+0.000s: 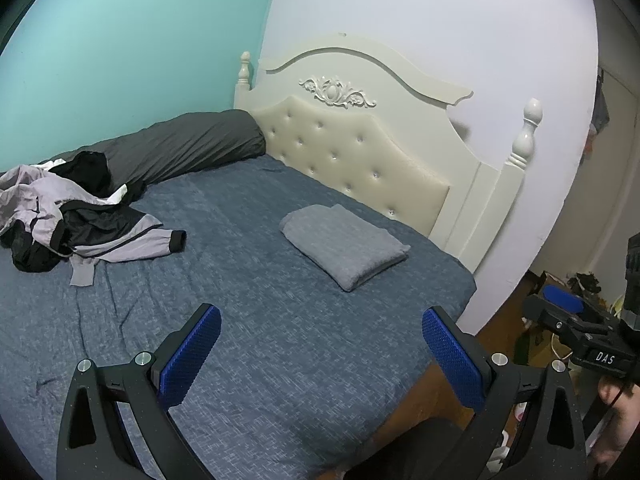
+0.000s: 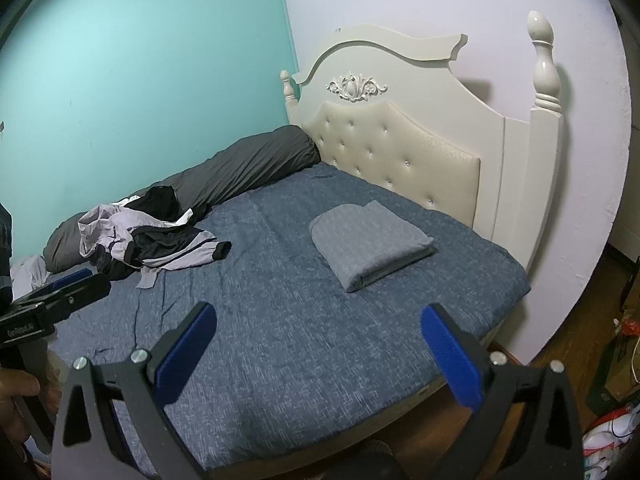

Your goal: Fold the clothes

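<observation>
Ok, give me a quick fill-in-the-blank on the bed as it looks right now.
1. The grey garment near the headboard is already ____.
2. The lilac and black jacket lies ____ in a heap.
3. The left gripper and the right gripper both have their jaws ____.
4. The dark duvet lies along the ____ wall.

Missing words: folded; crumpled; open; turquoise

Dim indoor light, soft bedpost shadow on the pale lilac wall (image 2: 460, 8), strong fisheye curvature, dark vignetted corners, slight grain.
</observation>
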`<action>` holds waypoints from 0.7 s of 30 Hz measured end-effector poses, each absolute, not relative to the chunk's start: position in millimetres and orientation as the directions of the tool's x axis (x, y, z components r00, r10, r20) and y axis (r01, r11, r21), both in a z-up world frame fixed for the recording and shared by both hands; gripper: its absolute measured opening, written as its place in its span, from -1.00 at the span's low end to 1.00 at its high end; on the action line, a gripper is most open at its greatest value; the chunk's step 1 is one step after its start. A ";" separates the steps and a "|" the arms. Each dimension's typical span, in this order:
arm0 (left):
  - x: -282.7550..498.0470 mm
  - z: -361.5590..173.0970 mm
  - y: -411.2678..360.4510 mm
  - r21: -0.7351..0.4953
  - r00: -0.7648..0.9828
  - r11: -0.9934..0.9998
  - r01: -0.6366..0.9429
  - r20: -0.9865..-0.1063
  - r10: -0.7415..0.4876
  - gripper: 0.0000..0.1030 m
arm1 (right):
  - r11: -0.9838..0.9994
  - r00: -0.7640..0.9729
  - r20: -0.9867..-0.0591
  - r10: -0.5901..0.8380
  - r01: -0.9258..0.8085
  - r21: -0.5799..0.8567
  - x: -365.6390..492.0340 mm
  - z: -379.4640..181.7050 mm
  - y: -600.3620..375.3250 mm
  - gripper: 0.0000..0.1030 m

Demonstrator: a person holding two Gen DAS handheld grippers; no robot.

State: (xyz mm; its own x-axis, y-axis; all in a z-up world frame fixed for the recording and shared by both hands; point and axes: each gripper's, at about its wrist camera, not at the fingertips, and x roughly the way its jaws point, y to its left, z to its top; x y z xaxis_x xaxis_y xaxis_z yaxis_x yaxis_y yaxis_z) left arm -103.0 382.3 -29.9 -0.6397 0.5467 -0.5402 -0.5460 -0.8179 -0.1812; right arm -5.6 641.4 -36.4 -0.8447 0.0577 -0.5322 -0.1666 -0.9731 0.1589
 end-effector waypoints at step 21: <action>-103.9 -34.0 383.1 -0.192 -0.626 -0.811 -0.553 -0.547 0.556 0.99 | -0.972 -0.844 -0.533 0.061 -0.171 0.160 -3.9 -38.3 641.7 0.99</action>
State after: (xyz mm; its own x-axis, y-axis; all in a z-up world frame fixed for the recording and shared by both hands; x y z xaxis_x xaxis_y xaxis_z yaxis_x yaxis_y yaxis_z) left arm -103.9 383.1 -34.0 -0.6256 0.5564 -0.5469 -0.5530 -0.8107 -0.1922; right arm -3.9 641.7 -38.3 -0.8440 0.0608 -0.5329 -0.1711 -0.9721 0.1601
